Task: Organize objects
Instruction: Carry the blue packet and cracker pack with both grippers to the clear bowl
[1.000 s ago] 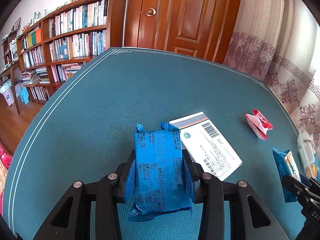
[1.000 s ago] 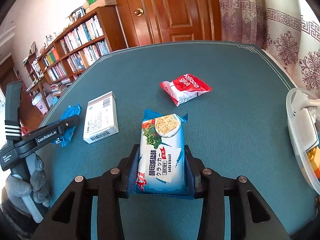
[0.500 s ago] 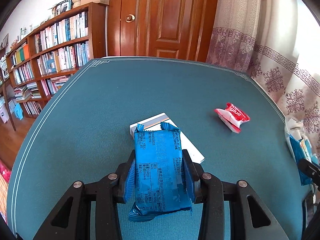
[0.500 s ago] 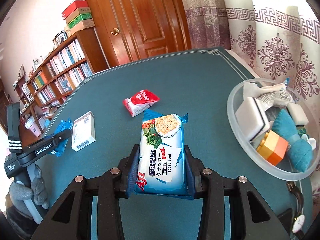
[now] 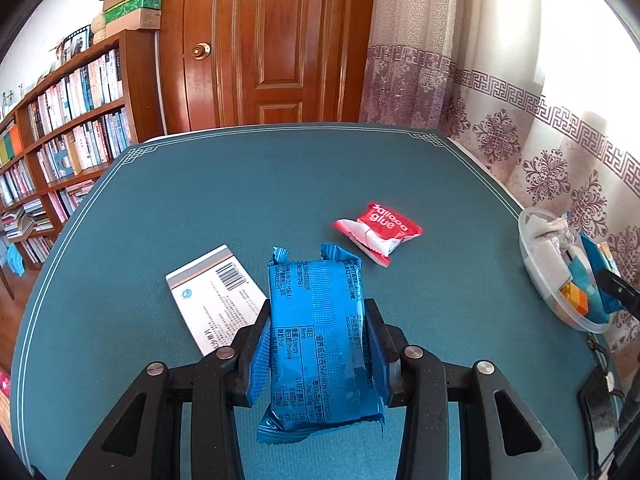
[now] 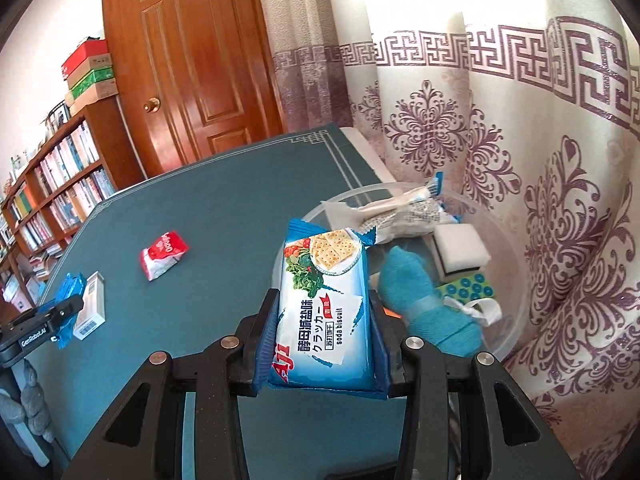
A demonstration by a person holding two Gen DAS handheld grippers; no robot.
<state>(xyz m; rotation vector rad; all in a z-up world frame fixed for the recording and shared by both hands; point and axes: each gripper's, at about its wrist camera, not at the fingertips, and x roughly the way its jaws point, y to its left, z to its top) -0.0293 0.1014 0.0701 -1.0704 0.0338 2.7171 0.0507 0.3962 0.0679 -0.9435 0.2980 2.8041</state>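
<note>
Glossy foil biscuit packet (image 6: 324, 304), matt cloth tabletop (image 5: 224, 200).

Worktop (image 5: 248, 200): teal cloth, pale line border with fret corners.
Biscuit packet (image 6: 326, 300): blue and white, cracker and vegetable picture.
Wrapper (image 5: 316, 332): plain metallic blue, small print.
Glue sachet (image 5: 378, 230): red and white.
Box (image 5: 214, 300): white, grey stripe, barcode.
Tub (image 6: 508, 344): translucent, possibly frosted.
Curtain (image 6: 520, 140): cream, purple floral and key pattern.

Blue wrapper (image 5: 318, 336) label-side up between left fingers (image 5: 256, 344), soda biscuit pack (image 6: 326, 308) face-up between right fingers (image 6: 264, 340) at clear tub (image 6: 516, 320) rim, red pouch (image 5: 378, 232) and white box (image 5: 216, 300) flat on counter (image 5: 200, 200)
</note>
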